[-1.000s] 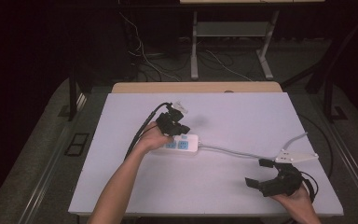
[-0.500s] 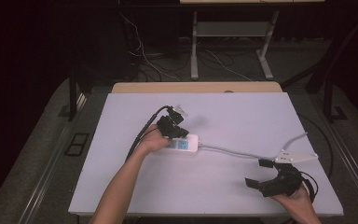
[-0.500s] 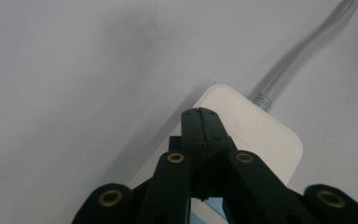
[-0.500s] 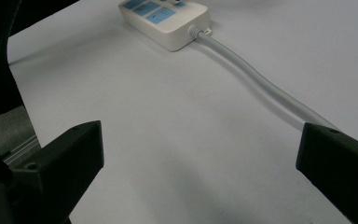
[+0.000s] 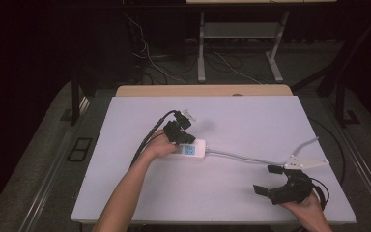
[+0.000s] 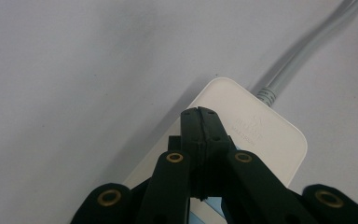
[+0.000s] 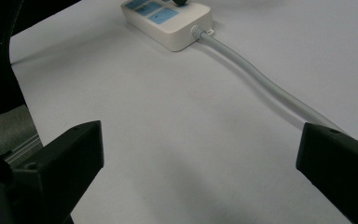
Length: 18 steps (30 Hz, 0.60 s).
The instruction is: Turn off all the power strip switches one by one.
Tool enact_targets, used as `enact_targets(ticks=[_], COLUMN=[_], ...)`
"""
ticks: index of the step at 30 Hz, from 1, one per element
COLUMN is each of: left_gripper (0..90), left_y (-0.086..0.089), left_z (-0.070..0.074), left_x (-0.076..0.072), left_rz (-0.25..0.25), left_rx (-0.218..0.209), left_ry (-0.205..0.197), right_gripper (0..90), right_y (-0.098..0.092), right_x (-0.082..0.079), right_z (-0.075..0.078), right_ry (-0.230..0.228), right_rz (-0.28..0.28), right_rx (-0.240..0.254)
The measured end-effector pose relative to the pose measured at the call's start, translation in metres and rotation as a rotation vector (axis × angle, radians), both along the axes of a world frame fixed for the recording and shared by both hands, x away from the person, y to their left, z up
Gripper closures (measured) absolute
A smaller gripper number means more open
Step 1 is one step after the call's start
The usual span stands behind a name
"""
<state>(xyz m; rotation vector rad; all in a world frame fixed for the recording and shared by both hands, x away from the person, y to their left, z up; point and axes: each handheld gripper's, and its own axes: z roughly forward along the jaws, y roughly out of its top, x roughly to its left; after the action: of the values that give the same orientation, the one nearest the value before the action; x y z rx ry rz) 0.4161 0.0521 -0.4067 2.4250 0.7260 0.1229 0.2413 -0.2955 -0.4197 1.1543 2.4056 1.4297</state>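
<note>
Left gripper [image 5: 187, 126] sits right over the white power strip [image 5: 192, 150] near the middle of the white table [image 5: 251, 121], and in the left gripper view its jaws are pressed tight together, tips [image 6: 199, 116] above the strip's [image 6: 256, 135] plain end (nothing pinched between them that I can see). From that end a grey cable [image 5: 244, 157] runs off across the table toward the right. Over at the near right corner, the right gripper [image 5: 269, 180] hangs spread wide, well apart from the strip [image 7: 168, 21], jaws empty, with the cable [image 7: 261, 84] passing between them farther off.
</note>
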Motion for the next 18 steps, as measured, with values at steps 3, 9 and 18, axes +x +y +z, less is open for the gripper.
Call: enact_targets(ticks=[3,9,18], left_gripper=[89.6,89.7,89.5], left_y=[-0.0003,0.0043,0.0066], left_z=[-0.0002,-0.0042,-0.0067], left_x=[0.0002,0.0011,-0.0003], left_rz=[0.010,0.037,0.056], left_rx=[-0.002,-0.051,-0.086], left_ry=[0.006,0.027,0.026], right_gripper=[0.5,0.5,0.5], right_y=[0.0002,0.0006,0.0009], right_x=[0.0003,-0.0005,0.0000], right_z=[0.0000,0.0007,0.0006], right_ry=[0.001,-0.001,0.001], right_rz=[0.002,0.002,0.000], right_rx=[-0.003,-0.001,-0.002])
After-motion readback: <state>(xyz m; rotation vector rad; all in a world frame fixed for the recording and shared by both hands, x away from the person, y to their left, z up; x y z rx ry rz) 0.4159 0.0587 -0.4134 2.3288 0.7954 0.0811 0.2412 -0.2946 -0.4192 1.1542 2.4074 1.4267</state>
